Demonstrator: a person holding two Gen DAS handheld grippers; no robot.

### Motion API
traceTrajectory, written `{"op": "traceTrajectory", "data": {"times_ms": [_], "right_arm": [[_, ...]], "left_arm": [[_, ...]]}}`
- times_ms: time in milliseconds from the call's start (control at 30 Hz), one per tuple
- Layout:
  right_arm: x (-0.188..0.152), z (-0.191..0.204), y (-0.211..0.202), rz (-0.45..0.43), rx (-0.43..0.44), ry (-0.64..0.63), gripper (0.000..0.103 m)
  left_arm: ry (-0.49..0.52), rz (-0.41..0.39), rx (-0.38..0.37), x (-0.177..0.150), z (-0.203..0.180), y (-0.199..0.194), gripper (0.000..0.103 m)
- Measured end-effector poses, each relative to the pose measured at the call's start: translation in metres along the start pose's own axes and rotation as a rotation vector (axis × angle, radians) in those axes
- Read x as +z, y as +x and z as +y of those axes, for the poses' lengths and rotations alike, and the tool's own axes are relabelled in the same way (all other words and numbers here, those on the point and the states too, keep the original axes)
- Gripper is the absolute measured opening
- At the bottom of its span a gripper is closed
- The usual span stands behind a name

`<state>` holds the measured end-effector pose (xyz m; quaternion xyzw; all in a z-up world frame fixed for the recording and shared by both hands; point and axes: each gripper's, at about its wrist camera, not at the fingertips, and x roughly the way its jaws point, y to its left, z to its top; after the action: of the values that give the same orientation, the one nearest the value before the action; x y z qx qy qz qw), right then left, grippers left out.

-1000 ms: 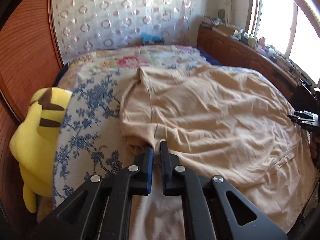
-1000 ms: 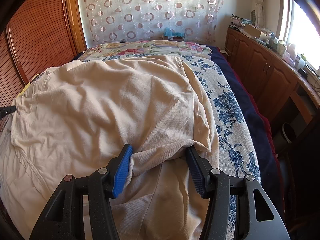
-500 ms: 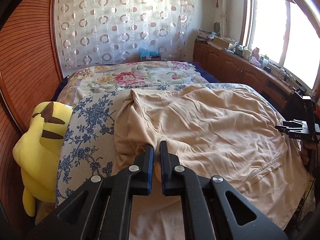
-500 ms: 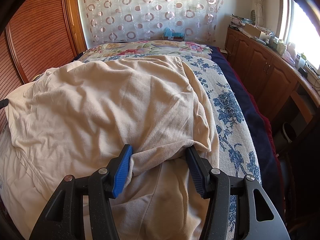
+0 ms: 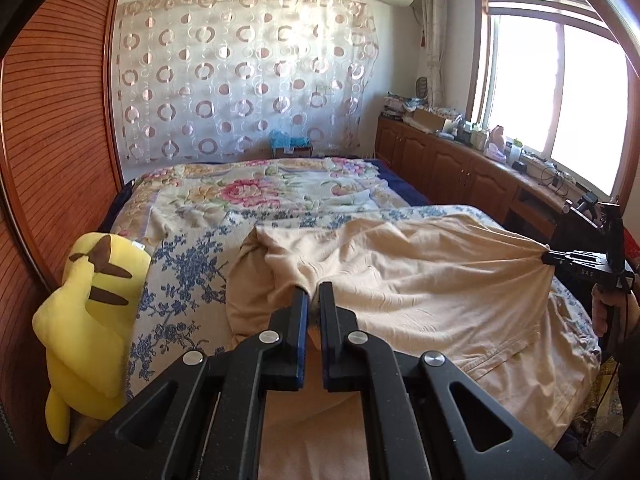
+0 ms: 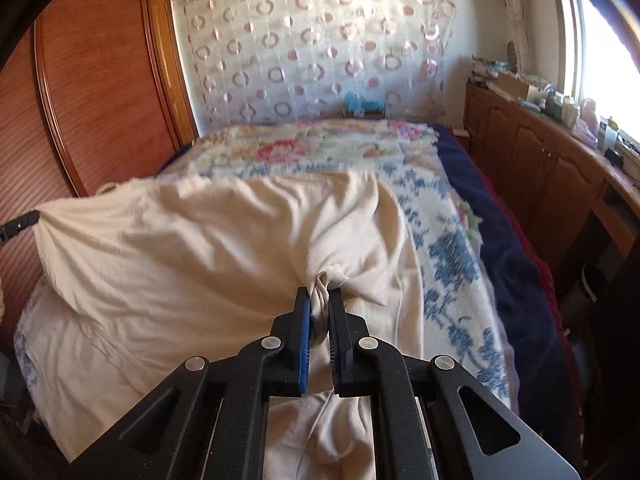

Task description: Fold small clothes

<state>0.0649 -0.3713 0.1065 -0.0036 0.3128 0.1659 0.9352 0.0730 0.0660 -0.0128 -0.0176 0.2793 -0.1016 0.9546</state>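
A large beige garment [image 5: 420,280] lies spread over the bed, and its near edge is lifted and stretched between both grippers. My left gripper [image 5: 314,294] is shut on a fold at the garment's left near corner. In the right wrist view the garment [image 6: 200,248] hangs taut, and my right gripper [image 6: 320,296] has its jaws closing, pads pressing a bunched twist of cloth. The right gripper [image 5: 554,258] also shows at the far right of the left wrist view, pinching the cloth, with a hand [image 5: 604,312] behind it. The left gripper's tip [image 6: 20,224] shows at the far left edge.
A yellow plush toy [image 5: 92,312] leans against the wooden wardrobe [image 5: 52,140] left of the bed. The floral bedspread [image 5: 248,192] runs to the curtained wall. Wooden cabinets [image 6: 540,160] with clutter line the window side, past a dark blue blanket edge [image 6: 512,240].
My right gripper went from wide open around a fold to shut on it. Both grippers rose, and the garment's near edge lifted and pulled taut between them.
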Motion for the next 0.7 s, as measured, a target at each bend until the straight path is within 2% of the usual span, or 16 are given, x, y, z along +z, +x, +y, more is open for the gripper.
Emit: {"op": "traceTrajectory", "data": {"times_ms": [133, 367, 600, 700], "right_arm": [[0.005, 0.000, -0.028, -0.081, 0.018, -0.012, 0.008], [-0.008, 0.004, -0.068, -0.117, 0.053, -0.055, 0.008], [-0.032, 0.004, -0.096, -0.113, 0.074, -0.070, 0.008], [-0.042, 0.002, -0.090, -0.072, 0.054, -0.073, 0.008]], "left_arm": [[-0.002, -0.041, -0.011, 0.002, -0.003, -0.019, 0.006], [-0.062, -0.070, -0.031, -0.011, 0.009, -0.048, 0.006], [-0.116, -0.043, -0.031, -0.041, 0.017, -0.064, 0.006], [-0.132, -0.017, -0.008, -0.056, 0.024, -0.061, 0.006]]}}
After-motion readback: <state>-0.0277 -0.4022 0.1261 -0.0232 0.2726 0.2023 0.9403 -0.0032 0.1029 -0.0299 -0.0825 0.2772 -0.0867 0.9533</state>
